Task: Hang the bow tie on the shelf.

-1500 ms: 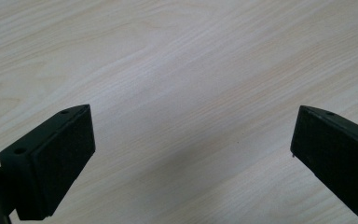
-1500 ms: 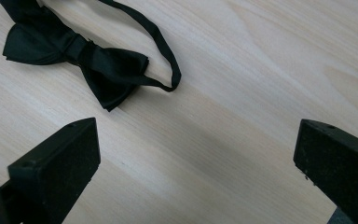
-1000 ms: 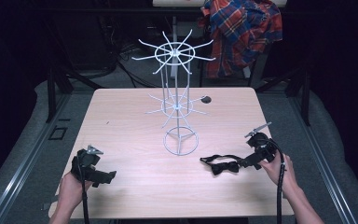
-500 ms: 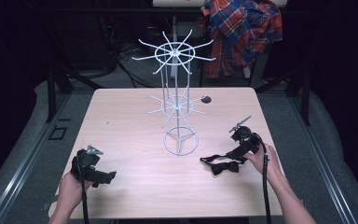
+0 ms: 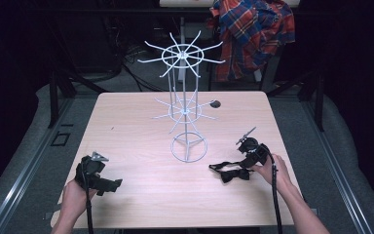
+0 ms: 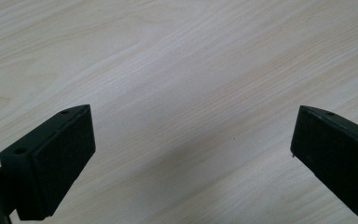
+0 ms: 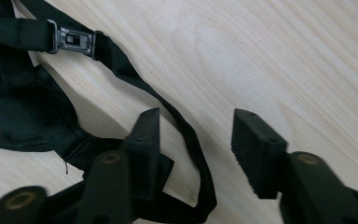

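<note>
- Bow tie [image 5: 233, 172] lies flat on the tabletop [image 5: 141, 141] near its front right, just right of the white wire rack's [image 5: 185, 105] ring base, strap trailing toward the middle.
- Right gripper [image 5: 247, 157] hovers over it, jaws apart and holding nothing; in the right gripper view the strap [image 7: 186, 135] loops between the jaws, one jaw over the dark fabric [image 7: 23, 116].
- To do this well, I'd say lower straight down so one jaw slides under or beside the strap, then close on the strap or the knot rather than a loose fold, which would likely slip.
- The small clasp [image 7: 74, 39] sits well off from the jaws; catching it isn't needed.
- Left gripper [image 5: 108, 184] rests at the front left, jaws wide open over bare wood, well apart from the work.
- Tabletop is pale wood grain, smooth, with a small dark round thing [image 5: 215, 103] near the far edge.
- Behind, the room is dark; a plaid shirt [image 5: 253, 29] hangs at the back right, cables on the floor.
</note>
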`<action>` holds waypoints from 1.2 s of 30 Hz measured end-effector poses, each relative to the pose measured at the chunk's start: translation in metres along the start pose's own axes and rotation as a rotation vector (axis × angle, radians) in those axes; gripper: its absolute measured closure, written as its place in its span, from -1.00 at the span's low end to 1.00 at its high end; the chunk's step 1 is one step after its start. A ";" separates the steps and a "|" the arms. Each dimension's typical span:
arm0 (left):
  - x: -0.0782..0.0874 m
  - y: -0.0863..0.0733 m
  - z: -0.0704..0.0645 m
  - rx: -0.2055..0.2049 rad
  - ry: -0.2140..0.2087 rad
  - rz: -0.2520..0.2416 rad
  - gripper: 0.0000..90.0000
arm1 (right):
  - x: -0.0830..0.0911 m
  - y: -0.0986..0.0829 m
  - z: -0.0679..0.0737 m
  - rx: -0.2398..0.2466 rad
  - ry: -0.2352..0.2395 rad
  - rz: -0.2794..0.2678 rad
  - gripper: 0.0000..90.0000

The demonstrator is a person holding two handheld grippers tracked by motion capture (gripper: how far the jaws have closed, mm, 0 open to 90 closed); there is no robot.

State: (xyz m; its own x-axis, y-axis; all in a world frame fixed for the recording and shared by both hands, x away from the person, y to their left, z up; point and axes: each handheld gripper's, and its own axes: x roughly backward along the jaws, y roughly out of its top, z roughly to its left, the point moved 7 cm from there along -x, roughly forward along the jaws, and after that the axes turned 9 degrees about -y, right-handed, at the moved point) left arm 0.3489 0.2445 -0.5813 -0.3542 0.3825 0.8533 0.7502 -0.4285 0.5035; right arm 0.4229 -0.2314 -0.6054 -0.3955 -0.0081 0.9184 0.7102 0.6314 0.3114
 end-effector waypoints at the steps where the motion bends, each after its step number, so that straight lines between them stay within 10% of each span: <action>1: 0.000 0.000 0.000 0.000 0.000 0.000 -1.00 | 0.002 -0.001 -0.002 0.036 -0.013 0.036 0.32; 21: 0.000 0.000 -0.001 -0.014 -0.008 0.011 -1.00 | -0.003 -0.006 0.003 0.077 -0.047 0.088 0.91; 36: 0.000 0.000 0.000 -0.012 -0.008 0.011 -1.00 | 0.013 0.000 0.007 0.037 -0.068 -0.034 0.99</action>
State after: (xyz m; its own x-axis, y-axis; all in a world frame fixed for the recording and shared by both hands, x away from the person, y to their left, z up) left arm 0.3482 0.2444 -0.5813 -0.3420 0.3843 0.8575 0.7472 -0.4422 0.4961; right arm 0.4138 -0.2257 -0.5950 -0.4580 0.0218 0.8887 0.6743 0.6600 0.3313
